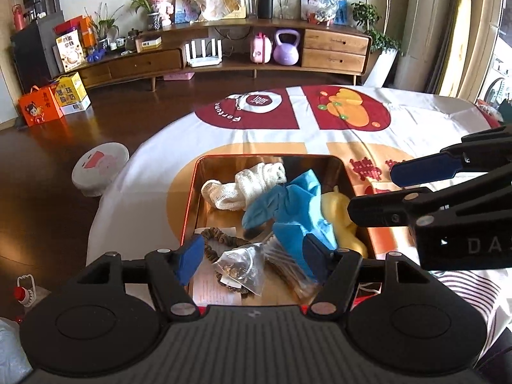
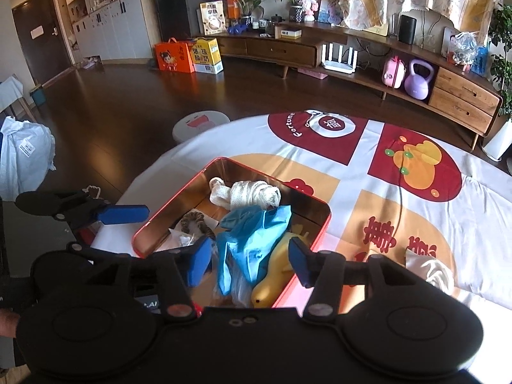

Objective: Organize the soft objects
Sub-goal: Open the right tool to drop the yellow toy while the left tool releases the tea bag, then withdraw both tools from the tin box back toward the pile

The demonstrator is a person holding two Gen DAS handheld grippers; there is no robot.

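Note:
A red metal tin [image 1: 191,198] sits on the tablecloth. It holds a white knitted cloth [image 1: 249,185], a crumpled blue cloth [image 1: 288,211], a yellow soft toy [image 1: 339,220], a brown scrunchie [image 1: 217,240] and a clear bag [image 1: 240,265]. My left gripper [image 1: 252,259] hovers open over the tin's near end, gripping nothing. My right gripper [image 2: 250,260] is open above the blue cloth [image 2: 252,240] and the yellow toy [image 2: 275,278], its pads clear of both. In the left wrist view the right gripper [image 1: 371,192] reaches in from the right over the tin's corner.
The round table carries a red, orange and white cloth [image 2: 368,172]. A pale crumpled item [image 2: 428,268] lies on it right of the tin. A round stool [image 1: 99,168] stands on the dark floor beyond. A long wooden cabinet [image 1: 332,49] lines the far wall.

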